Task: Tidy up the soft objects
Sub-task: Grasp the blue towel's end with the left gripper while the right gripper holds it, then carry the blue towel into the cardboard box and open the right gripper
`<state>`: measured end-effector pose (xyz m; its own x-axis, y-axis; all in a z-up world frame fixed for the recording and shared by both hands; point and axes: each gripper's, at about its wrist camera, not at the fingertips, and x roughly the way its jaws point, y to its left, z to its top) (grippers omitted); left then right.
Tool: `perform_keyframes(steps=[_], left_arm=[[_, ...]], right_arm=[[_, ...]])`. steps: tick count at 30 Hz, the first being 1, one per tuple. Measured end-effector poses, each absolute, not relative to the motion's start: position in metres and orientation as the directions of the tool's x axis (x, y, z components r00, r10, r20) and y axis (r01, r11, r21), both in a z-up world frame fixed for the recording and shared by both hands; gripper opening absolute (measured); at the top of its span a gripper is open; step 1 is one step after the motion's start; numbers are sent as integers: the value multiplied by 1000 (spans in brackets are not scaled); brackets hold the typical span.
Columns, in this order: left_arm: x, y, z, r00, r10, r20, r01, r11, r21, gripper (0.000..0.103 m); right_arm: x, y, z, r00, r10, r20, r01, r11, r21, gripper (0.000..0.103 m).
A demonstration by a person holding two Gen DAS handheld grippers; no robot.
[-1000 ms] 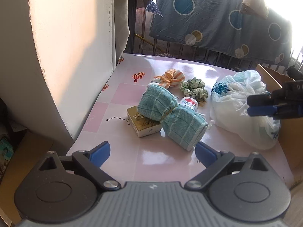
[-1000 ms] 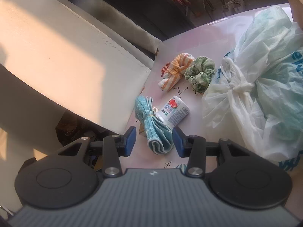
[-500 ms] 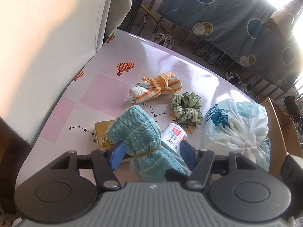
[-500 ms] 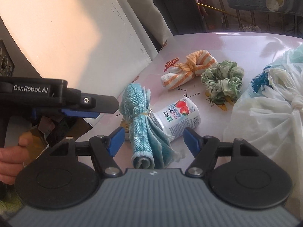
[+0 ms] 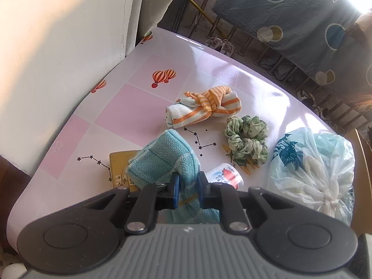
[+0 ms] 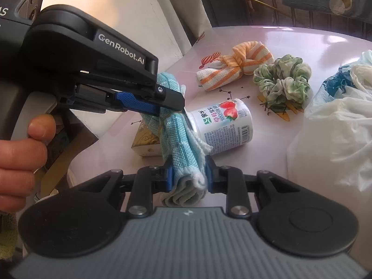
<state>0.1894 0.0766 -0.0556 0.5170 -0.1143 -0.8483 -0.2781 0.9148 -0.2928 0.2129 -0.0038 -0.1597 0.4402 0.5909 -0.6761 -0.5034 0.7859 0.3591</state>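
A rolled teal towel tied at its middle with a rubber band lies at the near left of the pink table. My left gripper is closing its jaws, and the blue pads press the towel's banded middle. The right wrist view shows that left gripper reaching in from the left onto the towel. My right gripper is closing too, its pads squeezing the towel's near rolled end. An orange-striped knotted towel and a green scrunchie lie farther back.
A strawberry drink can lies on its side against the teal towel, and a gold box sits under it. A knotted plastic bag fills the right side beside a cardboard box. A wall borders the left. A hand holds the left gripper.
Both grippers came down onto the teal towel and their jaws went from wide apart to pressing it. The left gripper entered the right wrist view from the left.
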Motion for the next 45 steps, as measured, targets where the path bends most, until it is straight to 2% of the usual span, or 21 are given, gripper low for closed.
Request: perform_keyframes(steps=[2, 9, 17, 24, 30, 35, 37, 41, 45], left_arm=[[185, 76, -52, 523, -121, -844, -276, 913, -302, 12], [151, 59, -11, 592, -144, -793, -204, 925, -320, 11], [122, 11, 48, 663, -233, -711, -65, 929, -365, 11], [120, -79, 96, 681, -386, -622, 159, 907, -390, 11], [135, -189, 110, 608, -517, -603, 367, 856, -364, 14], [148, -261, 105, 546, -593, -592, 478, 801, -361, 29], [150, -274, 102, 558, -585, -588, 486, 805, -339, 41], [160, -272, 89, 568, -561, -603, 447, 825, -346, 44], [172, -247, 73, 578, -506, -641, 383, 861, -334, 44]], right_arm=[[207, -6, -153, 441, 600, -667, -511, 779, 364, 14], [173, -19, -118, 495, 608, -621, -533, 777, 336, 14], [125, -70, -64, 628, 574, -525, -480, 817, 319, 14], [86, -146, -16, 785, 434, -443, -333, 898, 288, 14], [57, -244, 1, 879, 267, -395, -129, 931, 341, 14], [45, -334, -6, 901, 144, -410, 42, 910, 411, 13], [46, -370, -16, 896, 110, -431, 106, 889, 446, 13], [69, -430, -39, 856, 40, -515, 229, 864, 448, 13], [103, -456, -56, 797, -47, -602, 292, 903, 315, 13]])
